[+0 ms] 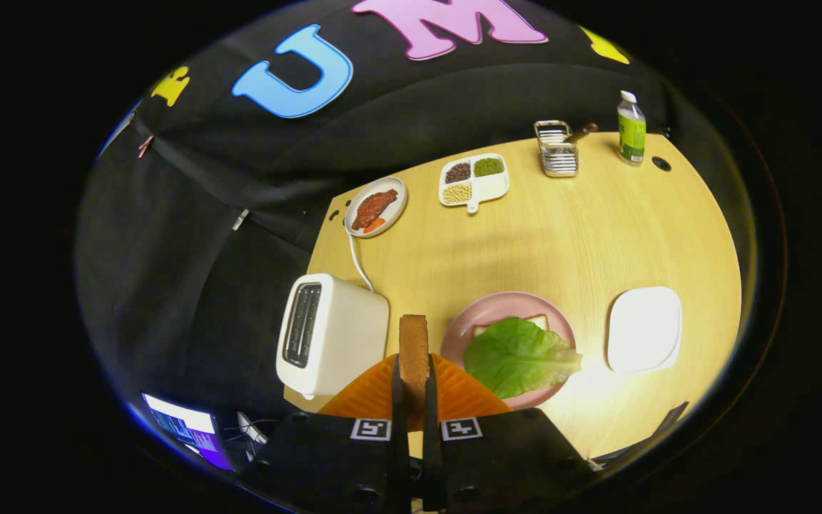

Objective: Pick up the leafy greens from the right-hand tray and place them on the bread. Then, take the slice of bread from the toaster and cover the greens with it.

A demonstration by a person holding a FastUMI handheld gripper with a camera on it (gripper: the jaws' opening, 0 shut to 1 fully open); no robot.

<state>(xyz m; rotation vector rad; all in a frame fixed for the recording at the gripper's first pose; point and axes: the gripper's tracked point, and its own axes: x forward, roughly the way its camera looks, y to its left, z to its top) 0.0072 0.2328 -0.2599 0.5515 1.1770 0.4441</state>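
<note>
My gripper point(414, 378) is shut on a slice of bread point(414, 351), held on edge between the two fingers, above the table. To the left and below stands the white toaster point(329, 334) with its slots showing dark. Just right of the fingers sits a pink plate point(486, 314) with a bread slice point(536, 321) on it, mostly covered by a green lettuce leaf point(519, 357). Further right lies the white tray point(643, 330), bare.
At the table's far side are a small plate of meat and carrot point(376, 206), a divided dish of beans point(474, 181), a wire rack point(557, 148) and a green bottle point(631, 128). The toaster's cord point(358, 264) runs back. A lit screen point(186, 428) sits below left.
</note>
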